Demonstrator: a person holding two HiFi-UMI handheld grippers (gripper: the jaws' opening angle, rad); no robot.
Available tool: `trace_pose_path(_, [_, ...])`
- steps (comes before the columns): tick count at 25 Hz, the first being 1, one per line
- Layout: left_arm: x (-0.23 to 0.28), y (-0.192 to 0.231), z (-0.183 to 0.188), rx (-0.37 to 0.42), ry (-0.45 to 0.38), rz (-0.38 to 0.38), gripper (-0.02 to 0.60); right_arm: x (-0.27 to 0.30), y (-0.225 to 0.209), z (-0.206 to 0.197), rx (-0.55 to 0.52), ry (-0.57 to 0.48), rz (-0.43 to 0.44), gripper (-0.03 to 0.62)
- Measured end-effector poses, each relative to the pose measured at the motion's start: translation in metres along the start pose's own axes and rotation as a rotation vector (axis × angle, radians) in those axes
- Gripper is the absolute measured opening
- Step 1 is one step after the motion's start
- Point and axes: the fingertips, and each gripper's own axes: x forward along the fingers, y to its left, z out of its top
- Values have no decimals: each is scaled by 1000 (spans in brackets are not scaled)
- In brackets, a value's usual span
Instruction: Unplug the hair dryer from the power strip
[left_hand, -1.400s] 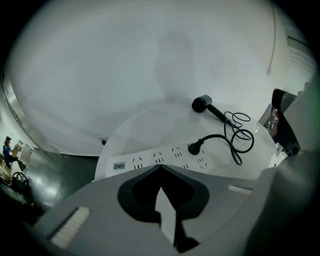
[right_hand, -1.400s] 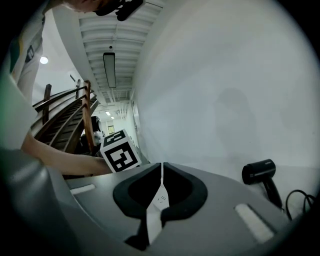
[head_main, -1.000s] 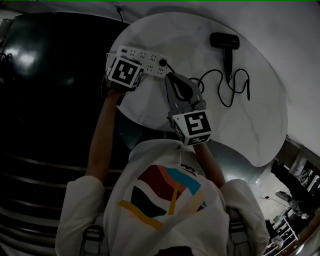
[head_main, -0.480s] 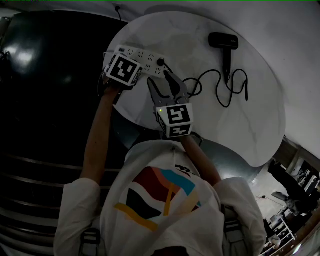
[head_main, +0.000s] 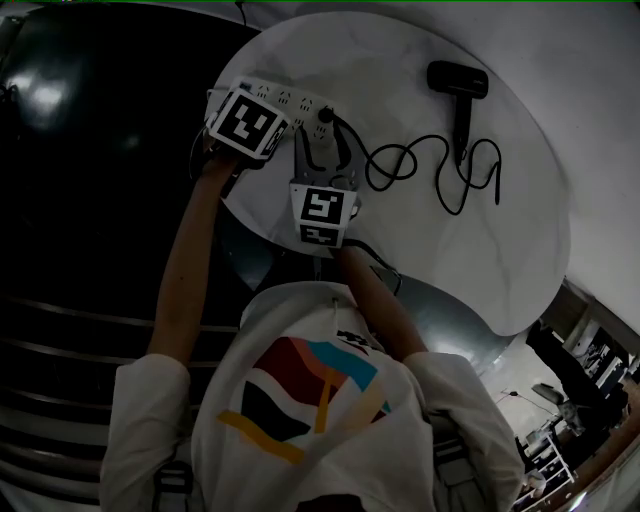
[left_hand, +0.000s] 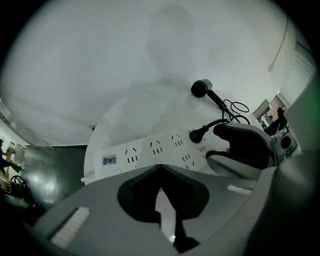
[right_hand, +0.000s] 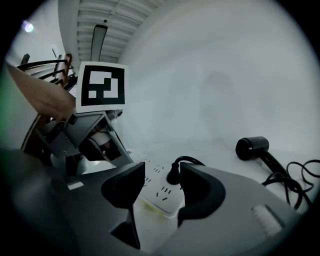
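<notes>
Underneath, white round table (head_main: 520, 220), dark floor (head_main: 90, 200)

On the table (head_main: 500, 240) the strip (head_main: 288, 101) lies just before the left claw (left_hand: 160, 168). The plug (right_hand: 174, 176) in it stands before the right claw (right_hand: 161, 183), whose jaws have just been opening; the dryer (right_hand: 252, 148) lies far right.

In the head view the left end of the power strip (head_main: 300, 103) is covered by the left tool's (left_hand: 160, 168) marker cube (head_main: 247, 124). The print on the strip's label (left_hand: 109, 160) cannot be read. The cord (right_hand: 268, 181) is cut off by the right gripper view's edge.
</notes>
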Motion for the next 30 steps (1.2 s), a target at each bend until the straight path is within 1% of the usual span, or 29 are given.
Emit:
trace_pose_path(5, [-1, 1, -2, 3, 16, -15, -2, 14, -13, 0, 56, -37, -92, 190])
trace_pose_path(7, [0, -1, 0, 14, 15, -16, -2, 18, -23, 4, 87, -57, -136, 154])
trace_pose_path(9, [1, -1, 2, 23, 16, -17, -2, 22, -32, 7, 109, -69, -162, 95])
trace_pose_path(10, [1, -1, 3, 25, 18, -18, -2, 24, -34, 8, 111, -69, -161, 98])
trace_pose_path(15, [1, 0, 1, 28, 32, -16, -2, 31, -28, 5, 65, -49, -105, 64])
trace_pose_path(19, [-4, 0, 18, 89, -16, 16, -2, 31, -26, 7, 26, -33, -57, 63])
trace_pose_path(20, [-4, 1, 19, 93, -14, 21, -2, 31, -26, 6, 14, -32, -46, 63])
trace_pose_path(24, [0, -2, 9, 75, 42, 0, -2, 33, -26, 7, -23, -37, -21, 61])
trace_pose_path(28, [5, -14, 14, 114, 71, -23, -2, 31, -25, 5, -33, -22, 14, 60])
trace_pose_path(30, [5, -14, 15, 115, 84, -24, -2, 32, -26, 6, -40, -12, 22, 58])
